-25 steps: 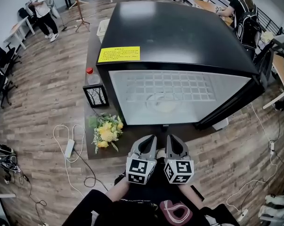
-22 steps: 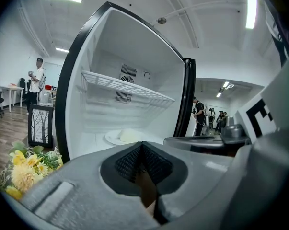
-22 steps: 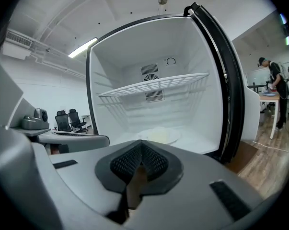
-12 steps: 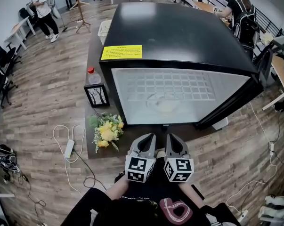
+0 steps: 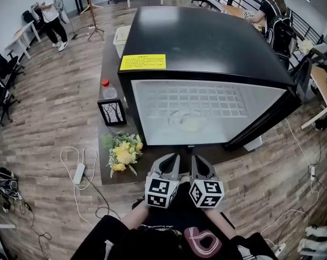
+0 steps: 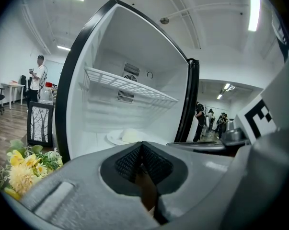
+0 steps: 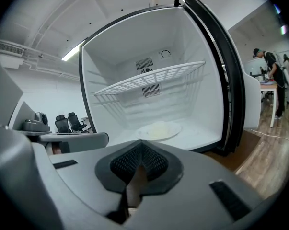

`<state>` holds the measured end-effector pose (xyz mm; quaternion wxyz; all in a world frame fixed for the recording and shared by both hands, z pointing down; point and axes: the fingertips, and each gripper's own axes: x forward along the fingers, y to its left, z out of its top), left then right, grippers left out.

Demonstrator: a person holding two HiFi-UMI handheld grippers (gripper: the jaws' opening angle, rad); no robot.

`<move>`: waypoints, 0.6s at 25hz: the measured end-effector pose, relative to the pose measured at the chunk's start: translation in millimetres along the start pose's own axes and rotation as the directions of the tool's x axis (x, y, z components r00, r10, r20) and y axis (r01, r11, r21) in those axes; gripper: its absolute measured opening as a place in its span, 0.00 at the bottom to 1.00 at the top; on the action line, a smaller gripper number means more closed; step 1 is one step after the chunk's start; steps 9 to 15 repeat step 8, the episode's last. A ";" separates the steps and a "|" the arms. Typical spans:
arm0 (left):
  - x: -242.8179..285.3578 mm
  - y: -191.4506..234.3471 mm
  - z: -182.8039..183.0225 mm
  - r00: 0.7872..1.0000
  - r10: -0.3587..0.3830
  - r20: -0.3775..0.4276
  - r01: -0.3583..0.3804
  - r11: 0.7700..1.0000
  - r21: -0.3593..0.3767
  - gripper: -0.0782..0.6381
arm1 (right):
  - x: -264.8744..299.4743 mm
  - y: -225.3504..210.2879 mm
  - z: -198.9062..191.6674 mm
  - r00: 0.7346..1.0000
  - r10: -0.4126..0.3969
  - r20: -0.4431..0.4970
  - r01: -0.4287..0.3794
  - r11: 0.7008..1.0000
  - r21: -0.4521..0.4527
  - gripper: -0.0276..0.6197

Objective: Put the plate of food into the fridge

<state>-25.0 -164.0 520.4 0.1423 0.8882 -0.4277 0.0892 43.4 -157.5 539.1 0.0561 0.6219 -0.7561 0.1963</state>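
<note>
Plate of food (image 7: 158, 130) — pale mound, in fridge (image 5: 206, 42); left gripper (image 5: 172, 160), right gripper (image 5: 198, 160) clenched.

light: bright, ceiling strips | glare: fridge interior (image 7: 149, 71) washed white | edges: fisheye bend, dark vignette | focus: sharp

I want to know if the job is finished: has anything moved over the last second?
Nothing visibly changed. The plate of food stays on the floor of the fridge under the wire shelf, the door stays open, and the left gripper and right gripper stay side by side, both shut and empty.
</note>
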 end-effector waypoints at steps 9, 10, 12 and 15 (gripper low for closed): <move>-1.9 6.4 -3.4 1.000 0.003 -0.019 -0.003 1.000 -0.014 0.12 | 2.1 4.7 0.6 1.000 0.000 0.000 0.000 1.000 -0.008 0.05; -1.9 6.4 -3.4 1.000 0.003 -0.019 -0.003 1.000 -0.014 0.12 | 2.1 4.7 0.6 1.000 0.000 0.000 0.000 1.000 -0.008 0.05; -1.9 6.4 -3.4 1.000 0.003 -0.019 -0.003 1.000 -0.014 0.12 | 2.1 4.7 0.6 1.000 0.000 0.000 0.000 1.000 -0.008 0.05; -1.9 6.4 -3.4 1.000 0.003 -0.019 -0.003 1.000 -0.014 0.12 | 2.1 4.7 0.6 1.000 0.000 0.000 0.000 1.000 -0.008 0.05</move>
